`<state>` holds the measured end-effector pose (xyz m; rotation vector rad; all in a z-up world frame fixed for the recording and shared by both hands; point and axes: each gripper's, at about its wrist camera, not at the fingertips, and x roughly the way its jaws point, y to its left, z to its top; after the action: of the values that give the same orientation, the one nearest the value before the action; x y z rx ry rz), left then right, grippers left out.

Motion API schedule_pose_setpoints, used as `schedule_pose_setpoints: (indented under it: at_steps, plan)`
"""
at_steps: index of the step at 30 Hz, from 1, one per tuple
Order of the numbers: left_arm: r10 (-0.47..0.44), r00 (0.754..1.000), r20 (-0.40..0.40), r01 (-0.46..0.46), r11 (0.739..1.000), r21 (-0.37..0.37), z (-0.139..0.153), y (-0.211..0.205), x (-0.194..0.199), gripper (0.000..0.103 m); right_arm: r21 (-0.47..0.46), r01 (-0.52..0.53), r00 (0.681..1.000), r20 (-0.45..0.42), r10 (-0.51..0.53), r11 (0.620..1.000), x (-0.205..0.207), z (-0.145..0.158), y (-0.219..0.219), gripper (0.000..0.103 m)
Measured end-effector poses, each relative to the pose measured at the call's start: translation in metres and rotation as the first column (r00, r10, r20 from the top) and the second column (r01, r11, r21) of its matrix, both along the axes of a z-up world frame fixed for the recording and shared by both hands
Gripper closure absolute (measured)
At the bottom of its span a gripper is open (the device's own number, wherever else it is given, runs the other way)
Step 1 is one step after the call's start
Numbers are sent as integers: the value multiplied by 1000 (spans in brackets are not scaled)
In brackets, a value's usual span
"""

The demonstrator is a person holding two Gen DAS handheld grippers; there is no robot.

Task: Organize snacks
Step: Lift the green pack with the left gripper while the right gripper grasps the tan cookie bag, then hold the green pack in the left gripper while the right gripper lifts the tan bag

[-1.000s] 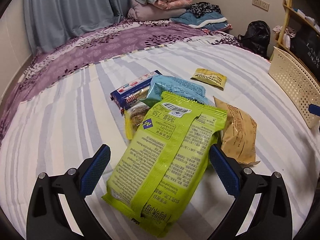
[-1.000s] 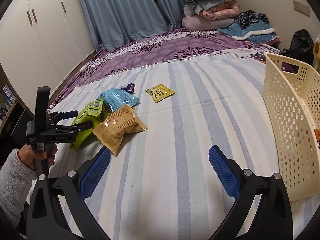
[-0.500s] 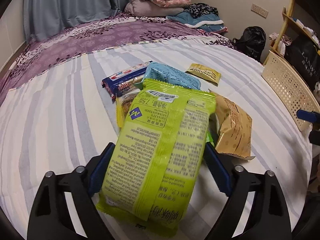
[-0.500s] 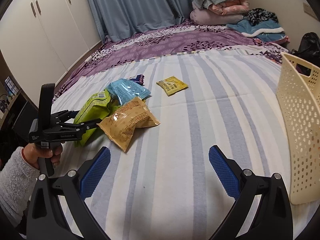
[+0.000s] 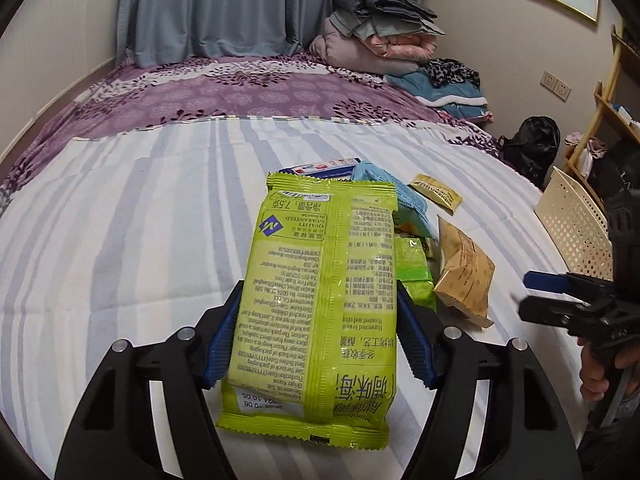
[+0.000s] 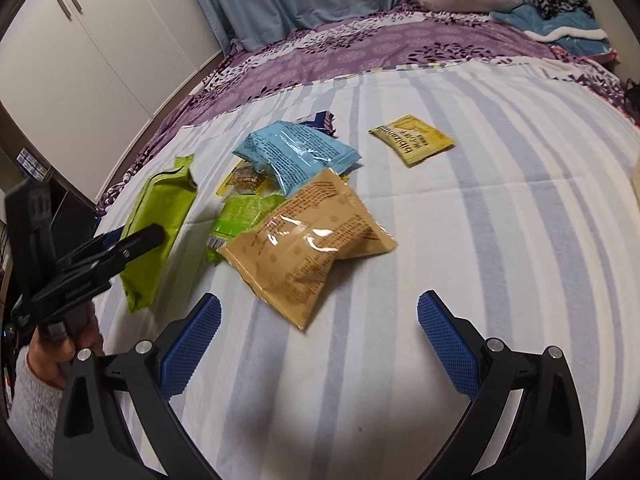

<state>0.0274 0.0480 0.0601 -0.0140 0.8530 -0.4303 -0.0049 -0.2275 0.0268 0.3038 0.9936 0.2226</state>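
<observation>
The left gripper has the green snack packet between its two blue fingers, which are closing on it; both fingers press the packet's long edges, so it is grasped. The packet lies printed back up and runs lengthwise out past the fingertips, its near end hanging back toward the gripper body. In the right wrist view the same packet shows lifted at the near end, clear of the striped bed sheet.

Just beyond the left fingertips and to their right lies the rest of the pile: a smaller green packet, a tan packet, a light blue packet, and a dark blue packet behind it. A small yellow packet lies apart, farther right. The cream perforated basket stands well to the right.

The right gripper is released, its fingers spread wide with nothing between them. It hangs over the sheet, and the tan packet lies just ahead of the fingertips, slightly left of centre. A hand in a grey sleeve holds the left gripper's handle.
</observation>
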Motion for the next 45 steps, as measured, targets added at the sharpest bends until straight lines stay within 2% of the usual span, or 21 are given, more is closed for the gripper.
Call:
schedule_pose_setpoints:
  at_steps: [7,11,15,17,20,23,26,32,39,45]
  plan:
    - [31,1000,-3,-31,999,-17,4,10,-10,32,115,42,997,-66,-35,992,34,-14,7,5]
    - [46,999,1,-46,999,-30,7,13,-14,32,136,61,995,-81,-50,989,45,-19,9,5]
    - [56,998,4,-56,998,-35,7,16,-17,32,102,58,997,-64,-52,993,59,-22,16,5]
    - [59,998,1,-59,998,-34,6,17,-18,32,63,47,998,-50,-44,997,63,-22,20,9]
    - [63,998,-5,-63,997,-34,5,17,-19,32,-22,30,999,-31,-31,999,68,-23,24,28]
    - [69,998,-11,-69,997,-39,4,16,-18,32,-23,11,1000,-17,-12,1000,67,-23,20,30]
    - [70,997,-14,-71,997,-41,3,15,-18,32,-40,-4,1000,2,4,999,64,-18,20,40]
    - [65,998,-6,-65,997,-46,5,12,-18,32,-70,-17,1000,25,19,997,53,-12,20,46]
    - [63,998,-1,-63,997,-44,5,10,-19,32,-48,13,999,34,-12,999,41,-8,6,47]
    - [63,998,13,-63,997,-44,9,7,-22,32,-65,33,997,77,-28,997,30,5,0,47]
